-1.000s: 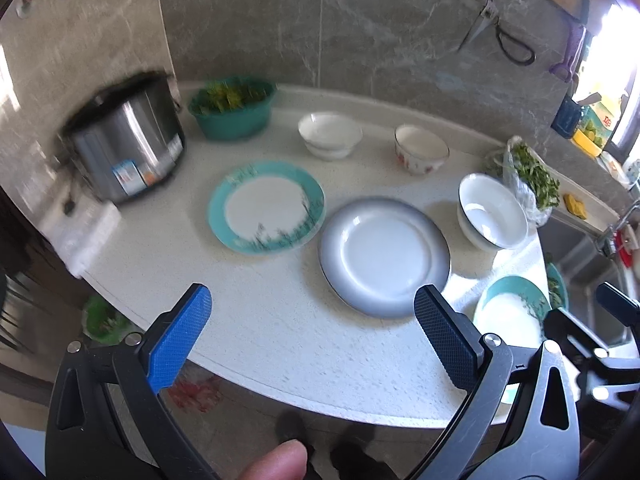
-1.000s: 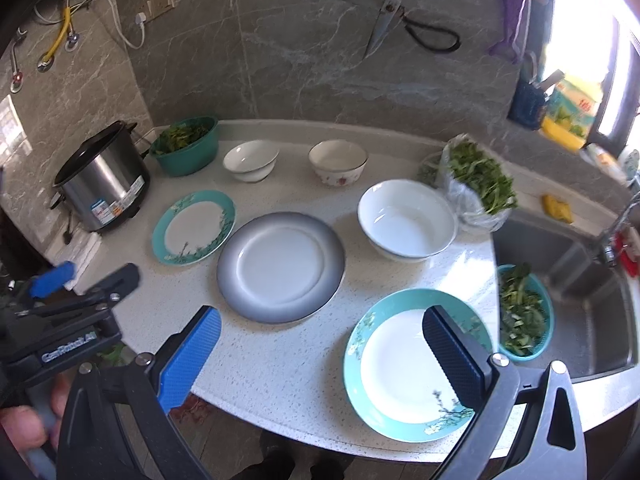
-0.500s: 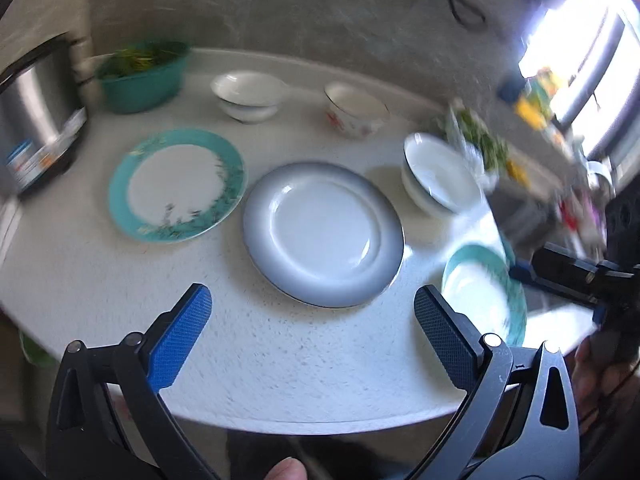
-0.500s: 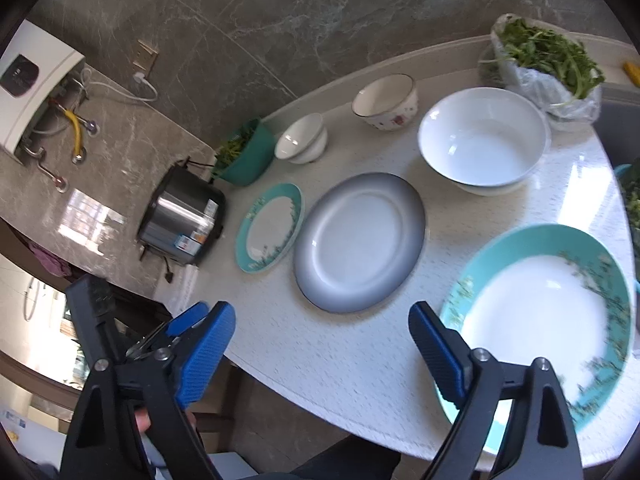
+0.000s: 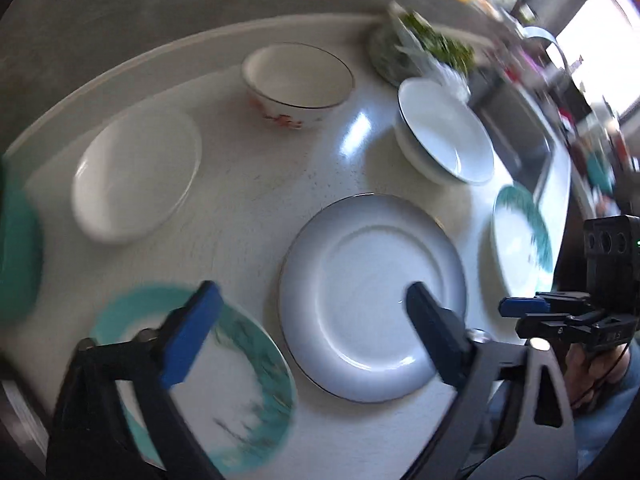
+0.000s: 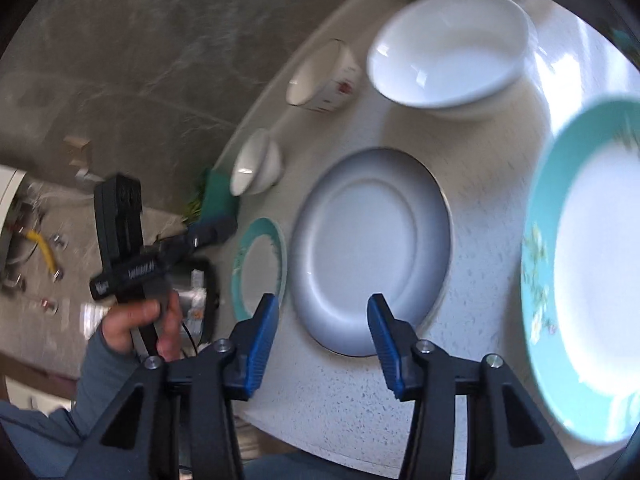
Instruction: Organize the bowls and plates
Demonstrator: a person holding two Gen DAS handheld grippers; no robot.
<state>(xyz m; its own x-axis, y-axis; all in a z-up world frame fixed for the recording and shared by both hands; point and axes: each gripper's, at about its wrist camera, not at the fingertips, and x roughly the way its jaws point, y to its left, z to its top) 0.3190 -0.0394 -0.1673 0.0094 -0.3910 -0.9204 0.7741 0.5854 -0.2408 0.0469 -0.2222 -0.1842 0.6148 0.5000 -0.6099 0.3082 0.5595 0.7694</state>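
Counter (image 5: pixel 256 184), pale speckled, curved front edge. All crockery flat on it, nothing lifted yet.

Grey plate (image 6: pixel 370 250) lies mid-counter, near front edge. Small teal-rimmed plate (image 6: pixel 260 264) just beside it on one side; large teal-rimmed plate (image 6: pixel 580 280) on the other, apart from it. Three bowls behind: big white bowl (image 6: pixel 448 46), red-patterned bowl (image 6: pixel 324 80), small white bowl (image 6: pixel 256 162).

R gripper (image 6: pixel 322 332): jaws apart but closing, nothing clamped; front rim of grey plate is seen between the pads, contact not visible. L gripper (image 5: pixel 308 320): jaws apart, also closing, nothing held; one pad is seen over small teal plate, the other over grey plate. Frames blurred, exact height above plates can't be told.

Step in hand, as judged: first pick of a plate for stacking, grey plate likely for R.
- Rim should be taken at front edge where it nears counter lip; lower pad to be slid under rim, upper pad on top face.
- Plate glazed, prob. slippery: grip to be set deep enough before lift, lift kept level.
- Only one plate to be bracketed by L; straddling two is to be avoided.

In the way / around: small teal plate sits close to grey one, so may be nudged. Grippers work close together, clash possible. Greens in bag (image 5: pixel 424 46) and green tub (image 6: pixel 218 196) at back, sink (image 5: pixel 520 140) at the side, cooker (image 6: pixel 196 292) partly hidden by the person's hand (image 6: pixel 140 328): none block the pick.
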